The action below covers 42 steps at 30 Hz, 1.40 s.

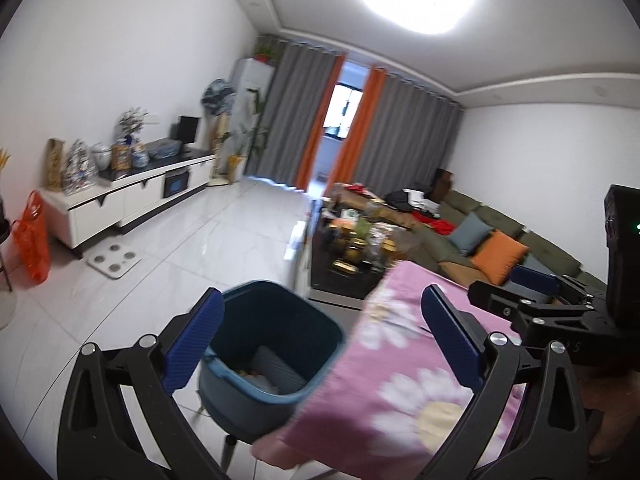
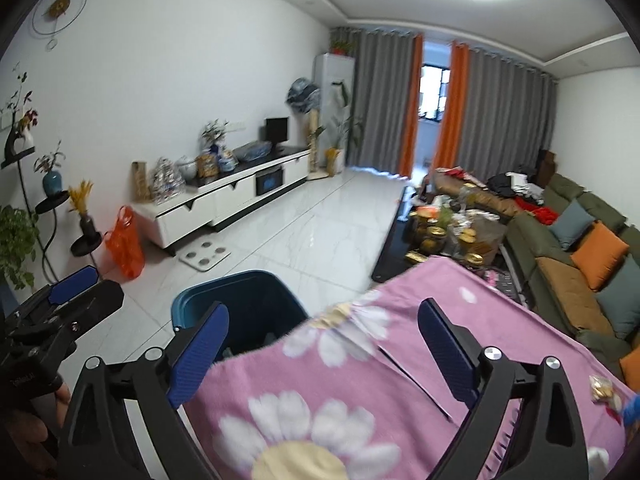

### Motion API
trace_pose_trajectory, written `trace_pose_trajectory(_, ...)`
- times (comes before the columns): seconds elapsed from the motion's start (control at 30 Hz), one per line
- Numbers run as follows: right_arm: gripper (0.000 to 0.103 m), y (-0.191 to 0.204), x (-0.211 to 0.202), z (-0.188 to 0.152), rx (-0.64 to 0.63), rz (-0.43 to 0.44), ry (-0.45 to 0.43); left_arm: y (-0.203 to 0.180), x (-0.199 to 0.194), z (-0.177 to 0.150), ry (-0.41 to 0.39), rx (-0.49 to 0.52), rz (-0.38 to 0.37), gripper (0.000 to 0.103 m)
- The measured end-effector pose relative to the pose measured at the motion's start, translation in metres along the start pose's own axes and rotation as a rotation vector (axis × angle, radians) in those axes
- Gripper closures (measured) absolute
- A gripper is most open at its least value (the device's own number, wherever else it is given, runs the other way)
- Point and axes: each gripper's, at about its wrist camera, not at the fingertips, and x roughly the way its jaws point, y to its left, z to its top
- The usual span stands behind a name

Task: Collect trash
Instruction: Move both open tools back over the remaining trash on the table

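A dark teal trash bin [image 1: 272,344] stands on the floor against the left edge of a table covered with a pink daisy-print cloth [image 1: 400,384]. Some yellowish scraps [image 1: 248,374] lie at its bottom. My left gripper [image 1: 323,300] hangs above the bin and the table edge, open, with nothing between its blue pads. My right gripper [image 2: 326,310] is over the pink cloth [image 2: 360,380] beside the bin [image 2: 240,308], also open and holding nothing. Each gripper shows at the edge of the other's view. A small wrapper with yellow pieces [image 2: 600,386] lies on the cloth at the right.
White tiled floor [image 2: 312,240] stretches ahead. A white TV cabinet [image 2: 224,196] lines the left wall, with an orange plastic bag [image 2: 126,242] and a bathroom scale [image 2: 205,255] by it. A cluttered black coffee table [image 2: 448,232] and a green sofa [image 2: 576,248] stand at the right.
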Motion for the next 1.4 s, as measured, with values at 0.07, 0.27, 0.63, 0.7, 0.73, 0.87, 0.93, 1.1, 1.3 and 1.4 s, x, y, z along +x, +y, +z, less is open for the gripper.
trace_pose_trajectory(0.07, 0.008, -0.007, -0.014, -0.006, 0.015, -0.017, -0.019, -0.014, -0.012, -0.003, -0.004, 0.023, -0.017, 0.006)
trace_pose_trajectory(0.27, 0.007, -0.034, -0.068, -0.034, 0.090, -0.080, -0.078, -0.070, -0.033, -0.010, 0.030, 0.091, -0.053, 0.006)
trace_pose_trajectory(0.63, 0.007, -0.087, -0.159, -0.110, 0.235, -0.293, -0.148, -0.159, -0.044, -0.022, 0.078, 0.237, -0.205, 0.006)
trace_pose_trajectory(0.7, 0.007, -0.091, -0.174, -0.126, 0.252, -0.338, -0.155, -0.167, -0.044, -0.025, 0.090, 0.261, -0.228, 0.006)
trace_pose_trajectory(0.73, 0.007, -0.094, -0.183, -0.135, 0.259, -0.366, -0.158, -0.173, -0.043, -0.028, 0.098, 0.272, -0.239, 0.006)
trace_pose_trajectory(0.87, 0.007, -0.099, -0.204, -0.161, 0.292, -0.432, -0.160, -0.194, -0.045, -0.042, 0.110, 0.318, -0.279, 0.006)
trace_pose_trajectory(0.93, 0.007, -0.100, -0.214, -0.171, 0.305, -0.456, -0.161, -0.201, -0.044, -0.050, 0.127, 0.334, -0.294, 0.006)
trace_pose_trajectory(1.1, 0.007, -0.094, -0.237, -0.196, 0.300, -0.534, -0.181, -0.209, -0.056, -0.068, 0.110, 0.359, -0.331, 0.006)
trace_pose_trajectory(1.3, 0.007, -0.094, -0.257, -0.220, 0.366, -0.594, -0.190, -0.212, -0.077, -0.085, 0.078, 0.360, -0.396, 0.006)
trace_pose_trajectory(1.4, 0.007, -0.095, -0.258, -0.228, 0.396, -0.605, -0.165, -0.214, -0.079, -0.093, 0.079, 0.371, -0.417, 0.006)
